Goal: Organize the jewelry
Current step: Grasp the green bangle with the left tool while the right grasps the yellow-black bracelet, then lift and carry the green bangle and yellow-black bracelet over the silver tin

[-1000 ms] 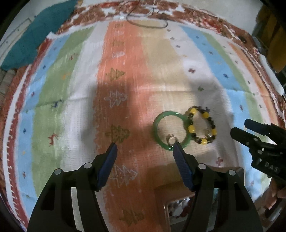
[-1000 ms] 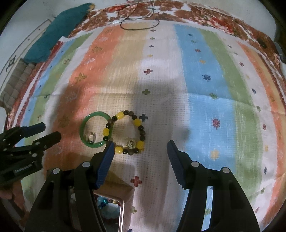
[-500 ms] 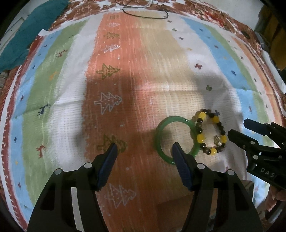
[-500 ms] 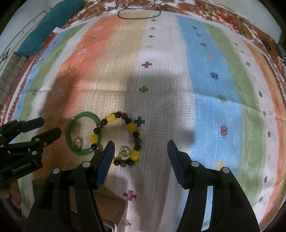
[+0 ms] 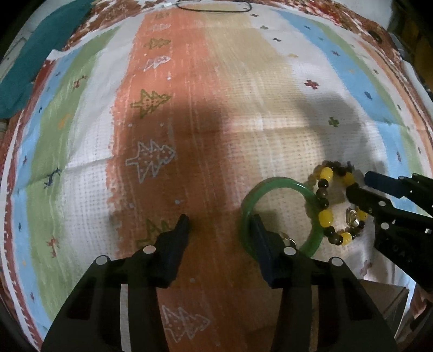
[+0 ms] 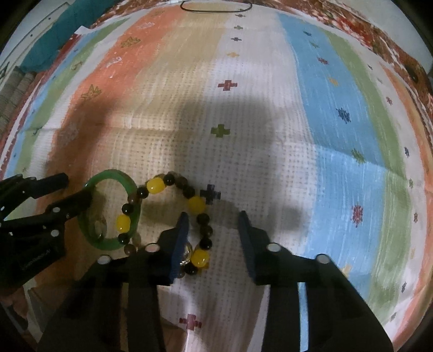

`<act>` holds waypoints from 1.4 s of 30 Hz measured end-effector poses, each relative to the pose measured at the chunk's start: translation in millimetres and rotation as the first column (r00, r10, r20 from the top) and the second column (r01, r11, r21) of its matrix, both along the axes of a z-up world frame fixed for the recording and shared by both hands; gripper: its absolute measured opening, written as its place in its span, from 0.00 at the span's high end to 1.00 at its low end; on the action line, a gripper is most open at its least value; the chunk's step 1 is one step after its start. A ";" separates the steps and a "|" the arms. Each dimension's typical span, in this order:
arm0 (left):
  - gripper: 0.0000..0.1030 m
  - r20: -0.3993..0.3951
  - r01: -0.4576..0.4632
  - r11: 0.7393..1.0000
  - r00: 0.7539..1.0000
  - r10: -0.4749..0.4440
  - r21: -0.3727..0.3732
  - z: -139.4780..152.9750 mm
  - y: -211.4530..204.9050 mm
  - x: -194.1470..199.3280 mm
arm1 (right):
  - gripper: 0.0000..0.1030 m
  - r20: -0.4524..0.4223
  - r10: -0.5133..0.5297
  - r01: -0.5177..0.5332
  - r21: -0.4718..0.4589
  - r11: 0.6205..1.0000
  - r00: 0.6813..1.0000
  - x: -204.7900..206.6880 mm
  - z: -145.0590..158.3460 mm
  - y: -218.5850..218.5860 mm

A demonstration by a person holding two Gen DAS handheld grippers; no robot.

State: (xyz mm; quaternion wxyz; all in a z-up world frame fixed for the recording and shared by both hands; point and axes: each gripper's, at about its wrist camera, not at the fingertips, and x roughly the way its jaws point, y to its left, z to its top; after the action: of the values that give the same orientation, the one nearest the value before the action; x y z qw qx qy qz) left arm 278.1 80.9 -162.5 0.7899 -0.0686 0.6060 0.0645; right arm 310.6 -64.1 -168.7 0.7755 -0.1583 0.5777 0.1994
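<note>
Jewelry lay on the striped cloth (image 5: pixel 243 94): green bangle (image 5: pixel 311 195) touching beaded bracelet (image 6: pixel 194 204). Both spread-open claws, left claw (image 5: pixel 220 220) and right claw (image 6: pixel 212 218), had been lowered closer, each straddling its piece; grasping seemed imminent.

The bangle (image 5: pixel 281 214) and the beaded bracelet (image 5: pixel 334 205) are lying touching on the cloth (image 5: pixel 243 108), toward its near edge, the bracelet to the right. A cord (image 5: pixel 213 6) is lying at the far edge.

Home setting: striped woven tablecloth (image 5: pixel 230 89) (tree, cross motifs), teal cloth (image 5: pixel 35 62) at edge, bracelets lying loose.
</note>
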 end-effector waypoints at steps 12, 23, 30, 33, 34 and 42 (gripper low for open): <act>0.94 0.010 -0.047 0.999 0.999 0.047 0.000 -0.7 17.2 4.4 | 0.90 0.077 -0.001 0.003 -0.030 1.000 0.997 5.7 8.1 -6.8; 0.94 0.064 -0.075 0.997 0.995 0.076 -0.010 21.6 22.3 -1.7 | 0.90 0.156 0.017 -0.019 0.007 1.000 0.988 7.0 32.8 -2.6; 0.93 0.099 -0.072 0.997 0.992 0.072 -0.004 39.0 16.6 -10.7 | 0.90 0.192 0.024 -0.035 0.052 0.998 0.981 -1.7 57.0 -2.1; 0.93 0.113 -0.067 0.998 0.991 0.067 0.002 46.1 9.3 -12.2 | 0.90 0.201 0.027 -0.041 0.067 0.997 0.979 -6.9 65.2 -3.0; 0.93 0.115 -0.065 0.998 0.991 0.064 0.003 47.7 8.2 -12.8 | 0.90 0.205 0.029 -0.044 0.070 0.997 0.978 -8.3 67.4 -3.2; 0.93 0.143 -0.075 0.997 0.987 0.072 0.013 61.0 2.8 -24.8 | 0.90 0.245 0.031 -0.057 0.100 0.993 0.969 -18.9 86.5 -7.1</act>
State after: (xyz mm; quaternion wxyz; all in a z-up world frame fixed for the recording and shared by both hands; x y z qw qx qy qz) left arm 253.3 83.7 -101.4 0.8288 -0.0881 0.5445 0.0940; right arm 291.6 -71.2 -82.2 0.8433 -0.1526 0.4631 0.2261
